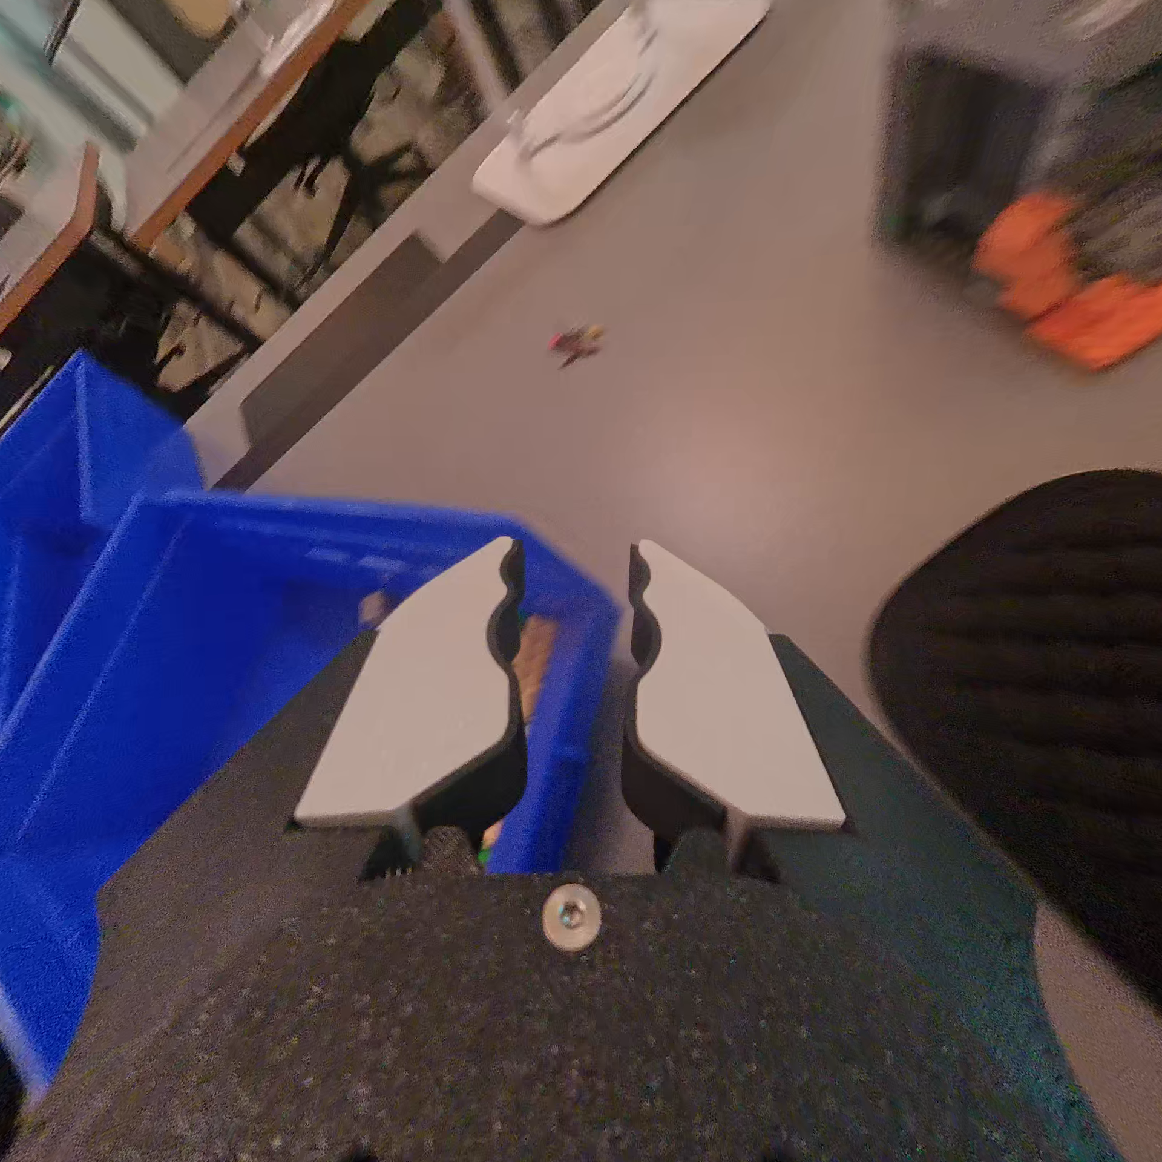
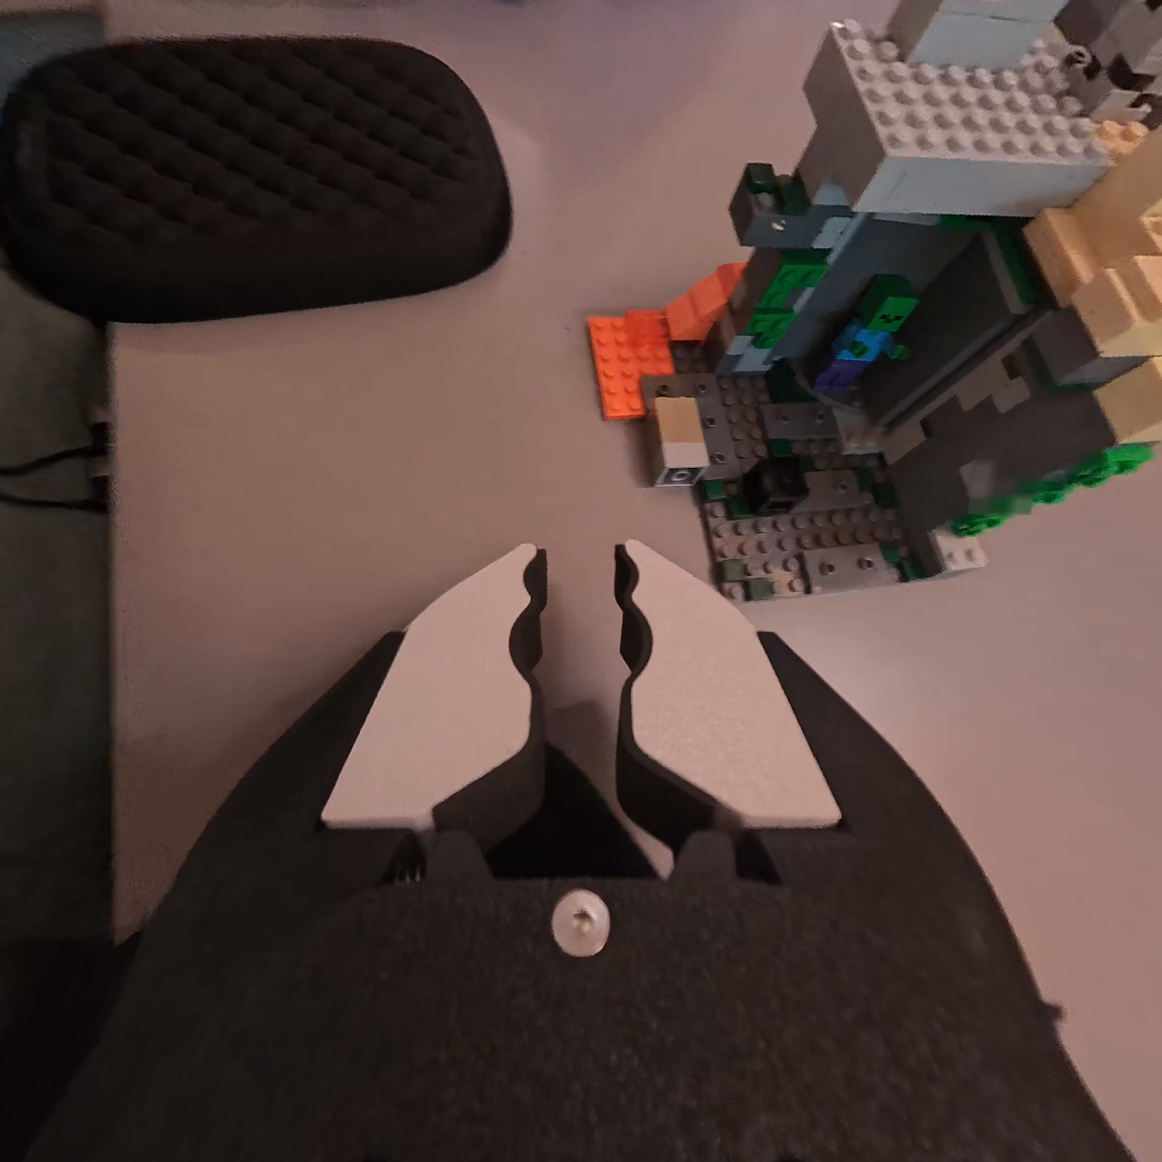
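— Over the grey table (image 1: 723, 409), what do we see from the left wrist view?

— We see our left gripper (image 1: 575, 553) with its jaws spread and nothing between them. It hangs above the near corner of a blue bin (image 1: 188, 629); one fingertip lies over the bin's wall, the other over bare table. Something tan shows inside the bin, too blurred for us to name. A black quilted pad (image 1: 1031, 691) lies to the right, a small heap of coloured bits (image 1: 575, 343) sits farther out, and a white tray (image 1: 603, 107) rests near the far edge.

— And on the right?

— Our right gripper (image 2: 580, 553) has its jaws parted too, holding nothing, over bare table (image 2: 314, 471). Nearest to it is a brick-built model (image 2: 912, 377), just ahead and to the right, not touched. We make out an orange plate (image 2: 619, 371) at its near corner and a green figure (image 2: 871, 339) standing within. The black quilted pad (image 2: 251, 176) lies far left.
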A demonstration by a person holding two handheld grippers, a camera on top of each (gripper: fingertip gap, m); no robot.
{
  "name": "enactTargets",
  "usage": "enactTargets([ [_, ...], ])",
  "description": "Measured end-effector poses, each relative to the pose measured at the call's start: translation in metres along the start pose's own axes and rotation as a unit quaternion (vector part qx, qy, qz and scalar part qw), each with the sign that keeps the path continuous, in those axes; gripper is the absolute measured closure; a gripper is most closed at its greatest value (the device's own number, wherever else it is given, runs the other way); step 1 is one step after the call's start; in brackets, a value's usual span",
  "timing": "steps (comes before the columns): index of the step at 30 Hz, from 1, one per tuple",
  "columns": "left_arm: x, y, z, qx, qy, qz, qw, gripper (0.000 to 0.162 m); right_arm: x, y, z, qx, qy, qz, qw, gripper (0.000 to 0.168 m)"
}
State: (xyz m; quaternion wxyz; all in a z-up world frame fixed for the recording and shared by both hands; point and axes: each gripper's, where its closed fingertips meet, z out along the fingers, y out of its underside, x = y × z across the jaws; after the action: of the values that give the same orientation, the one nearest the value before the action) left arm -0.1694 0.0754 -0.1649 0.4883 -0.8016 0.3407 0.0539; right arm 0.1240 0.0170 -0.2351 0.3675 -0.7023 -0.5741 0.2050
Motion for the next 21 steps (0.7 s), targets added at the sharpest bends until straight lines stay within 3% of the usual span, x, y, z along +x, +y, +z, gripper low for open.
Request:
enactTargets([
  [1, 0.017, -0.009, -0.001, 0.019, 0.018, 0.003, 1.000, 0.131, 0.005, 0.000, 0.005, -0.008, 0.006, -0.002, 1.000, 0.147],
  [9, 0.158, -0.055, 0.000, 0.103, 0.188, 0.011, 0.977, 0.132, 0.034, -0.017, 0.050, -0.051, 0.029, -0.060, 0.996, 0.140],
  [14, 0.196, -0.066, 0.003, 0.120, 0.246, -0.003, 0.962, 0.132, 0.026, -0.024, 0.057, -0.049, 0.031, -0.082, 0.995, 0.151],
  [17, 0.202, -0.079, -0.001, 0.153, 0.279, -0.046, 0.947, 0.131, -0.001, -0.063, 0.031, 0.099, -0.042, 0.013, 0.994, 0.151],
  [19, 0.205, -0.094, -0.010, 0.193, 0.318, -0.092, 0.924, 0.130, -0.017, -0.099, -0.002, 0.236, -0.094, 0.083, 0.964, 0.151],
  [21, 0.211, -0.114, -0.027, 0.246, 0.377, -0.142, 0.882, 0.129, -0.024, -0.128, -0.036, 0.353, -0.130, 0.141, 0.916, 0.151],
])
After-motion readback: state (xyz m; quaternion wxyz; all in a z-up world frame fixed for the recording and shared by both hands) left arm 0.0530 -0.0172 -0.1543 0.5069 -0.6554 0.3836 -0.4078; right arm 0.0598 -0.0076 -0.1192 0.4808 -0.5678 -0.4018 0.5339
